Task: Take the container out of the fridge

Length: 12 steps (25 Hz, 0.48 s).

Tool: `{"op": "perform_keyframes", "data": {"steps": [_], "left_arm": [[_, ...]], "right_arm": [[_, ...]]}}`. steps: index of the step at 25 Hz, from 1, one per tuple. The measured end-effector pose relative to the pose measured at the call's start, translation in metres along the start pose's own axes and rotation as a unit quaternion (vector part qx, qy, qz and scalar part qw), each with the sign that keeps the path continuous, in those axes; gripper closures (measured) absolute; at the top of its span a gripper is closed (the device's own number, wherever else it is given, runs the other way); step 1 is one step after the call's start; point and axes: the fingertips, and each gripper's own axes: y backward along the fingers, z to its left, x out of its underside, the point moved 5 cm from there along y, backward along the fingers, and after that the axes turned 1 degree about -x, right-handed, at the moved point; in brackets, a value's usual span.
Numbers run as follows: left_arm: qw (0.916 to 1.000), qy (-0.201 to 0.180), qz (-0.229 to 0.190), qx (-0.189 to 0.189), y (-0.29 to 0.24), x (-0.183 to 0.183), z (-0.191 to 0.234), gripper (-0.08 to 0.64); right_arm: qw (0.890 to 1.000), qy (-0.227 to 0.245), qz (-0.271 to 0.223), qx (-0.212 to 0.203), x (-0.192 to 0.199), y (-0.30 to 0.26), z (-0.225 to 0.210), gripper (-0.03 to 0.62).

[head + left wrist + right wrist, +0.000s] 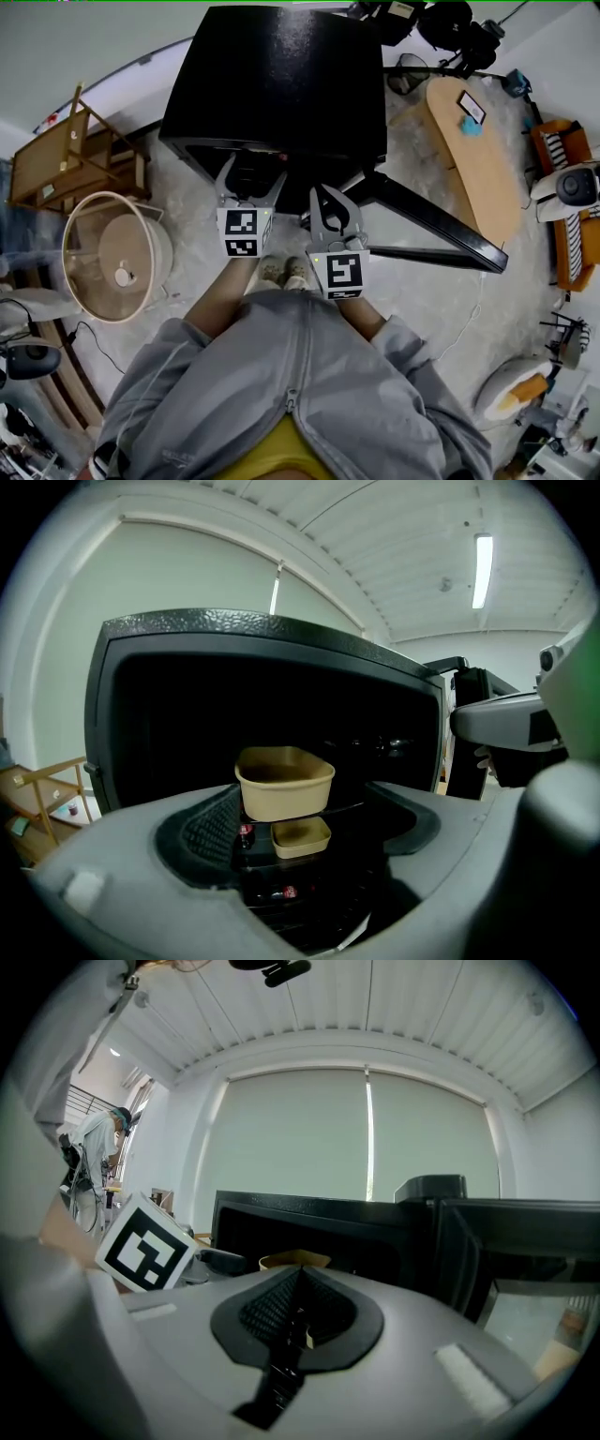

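The black fridge (281, 84) stands in front of me with its door (431, 225) swung open to the right. In the left gripper view a tan container (284, 782) sits on a shelf inside the fridge (262, 630), with a smaller tan container (301, 836) on the shelf below. My left gripper (253, 173) is at the fridge opening with its jaws spread wide; the tan container lies ahead of the left gripper (305, 803), untouched. My right gripper (325, 195) hangs beside it, shut and empty. In the right gripper view the container's rim (295, 1261) peeks over the closed right gripper (298, 1283).
A round white fan (112, 253) and a wooden rack (66, 155) stand on the left. An oval wooden table (473, 155) and an orange seat (562, 187) are on the right. Red-capped bottles (246, 834) sit low in the fridge. My feet (281, 272) are close to the fridge.
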Motion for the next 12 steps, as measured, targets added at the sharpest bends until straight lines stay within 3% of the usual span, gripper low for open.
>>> {"op": "perform_keyframes", "data": {"steps": [5,12], "left_arm": [[0.9998,0.007,-0.004,-0.021,-0.018,0.003,0.007,0.092],[0.9996,-0.001,0.004,-0.029,-0.043,0.006,0.008,0.072]], "right_arm": [[1.0,0.002,0.003,0.0,0.002,-0.003,0.0,0.592],[1.0,0.009,0.007,-0.003,0.003,-0.004,0.0,0.592]]}}
